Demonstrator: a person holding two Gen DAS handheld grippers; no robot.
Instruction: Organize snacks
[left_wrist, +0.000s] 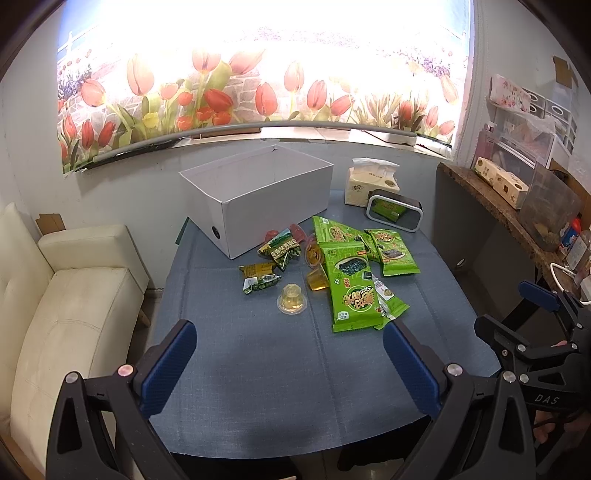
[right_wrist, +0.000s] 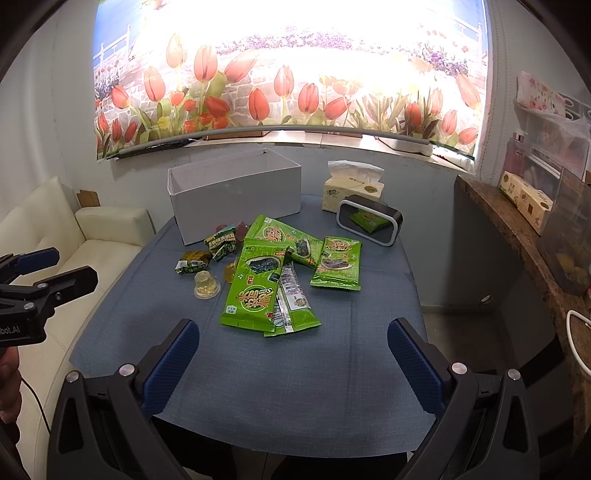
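White card forms the open box (left_wrist: 258, 192) at the far side of the blue tabletop (left_wrist: 258, 369); what shows of its inside in the left wrist view is bare, though the floor is hidden from both cameras. Its long axis runs roughly left to right along the wall, angled slightly.

Snacks lie loose on the tabletop in front of the box. The largest green seaweed packet (right_wrist: 255, 291) lies flat, its long axis running from near to far, with a second packet (right_wrist: 295, 306) partly under its right edge. Two more green packets (right_wrist: 338, 264) lie farther back. Left of them sit small dark-green wrapped sweets (right_wrist: 192, 263) and a clear jelly cup (right_wrist: 207, 284), upright on its rim.

The left gripper (left_wrist: 288, 365) and right gripper (right_wrist: 293, 363) both hover over the near edge of the tabletop, jaws wide apart, holding nothing.

A tissue pack (left_wrist: 371, 182) and a black clock (left_wrist: 393, 210) stand at the back right.
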